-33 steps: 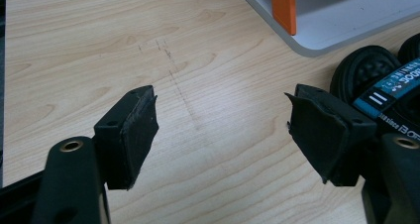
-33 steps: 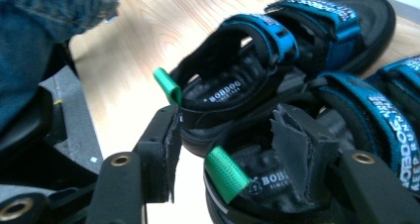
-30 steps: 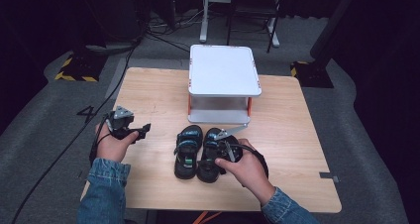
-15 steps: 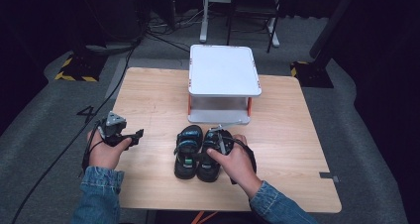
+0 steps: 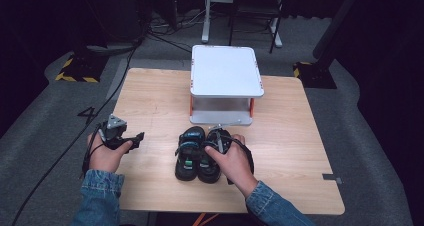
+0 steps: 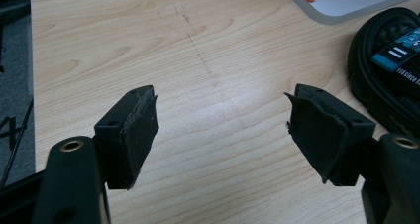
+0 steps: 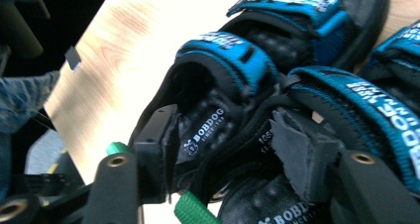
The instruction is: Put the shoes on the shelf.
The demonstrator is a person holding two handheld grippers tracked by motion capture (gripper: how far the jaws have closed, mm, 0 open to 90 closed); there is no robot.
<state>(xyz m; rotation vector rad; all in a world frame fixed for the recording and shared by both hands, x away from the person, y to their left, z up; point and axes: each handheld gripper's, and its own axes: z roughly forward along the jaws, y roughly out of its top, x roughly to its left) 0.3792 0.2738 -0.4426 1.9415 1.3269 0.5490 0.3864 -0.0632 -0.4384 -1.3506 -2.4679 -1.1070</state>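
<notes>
Sandals, a pair of small black ones with blue straps [image 5: 196, 153], lie side by side on the light wooden worktop [image 5: 150, 96], right under your right claw [image 7: 223, 149]. Its jaws stand apart around the adjoining heel walls, so you look to be at the grasp; next, close firmly (both walls together). Your left claw [image 6: 223, 130] gapes empty over bare wood, sandals off to its right.

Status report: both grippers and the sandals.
Left gripper open, over bare table. Right gripper open, jaws straddling the adjoining heel sides of the sandals. White shelf stands behind them.
</notes>
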